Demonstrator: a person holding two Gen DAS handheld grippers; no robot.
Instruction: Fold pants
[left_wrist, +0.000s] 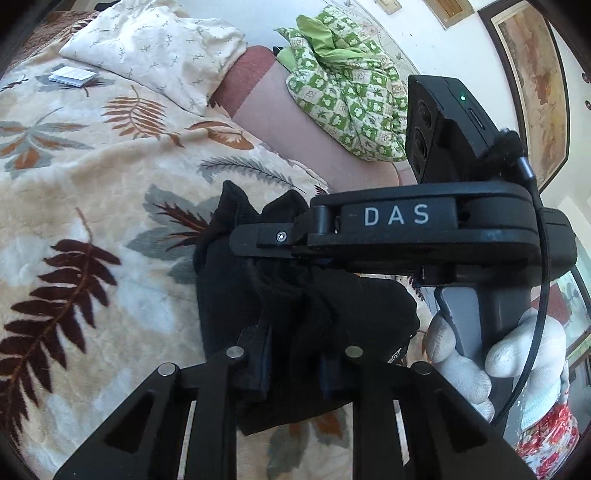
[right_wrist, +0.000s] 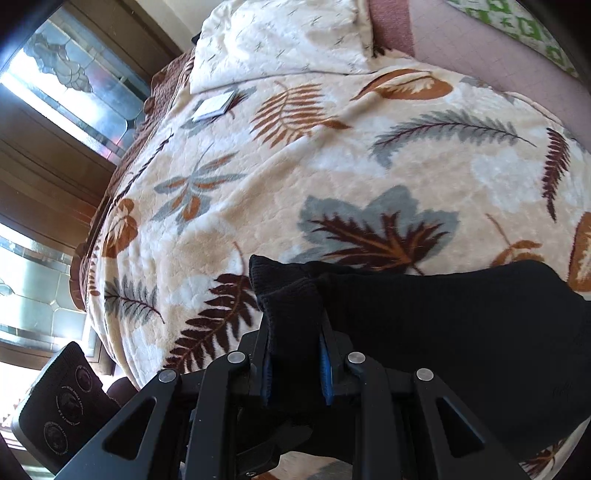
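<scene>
Black pants (left_wrist: 332, 306) lie bunched on a bed covered by a cream blanket (left_wrist: 110, 184) printed with brown, rust and grey leaves. The left gripper (left_wrist: 293, 363) is clamped on a thick fold of the pants, the cloth filling the gap between its fingers. Just ahead of it, the right gripper (left_wrist: 266, 236) reaches in from the right side of the left wrist view, its body marked DAS, held by a hand (left_wrist: 498, 354) in a white glove.

In the right wrist view the right gripper (right_wrist: 295, 365) pinches a ribbed edge of the pants (right_wrist: 443, 325) between blue pads (right_wrist: 325, 369); the rest of the cloth spreads to the right over the blanket (right_wrist: 295, 166).

At the head of the bed lies a cream pillow (left_wrist: 155, 44) with a small leaf print, and near it a small white booklet (left_wrist: 72, 75) rests on the blanket. A green-and-white checked cloth (left_wrist: 343, 85) sits crumpled farther back. A framed picture (left_wrist: 532, 85) hangs on the wall.
</scene>
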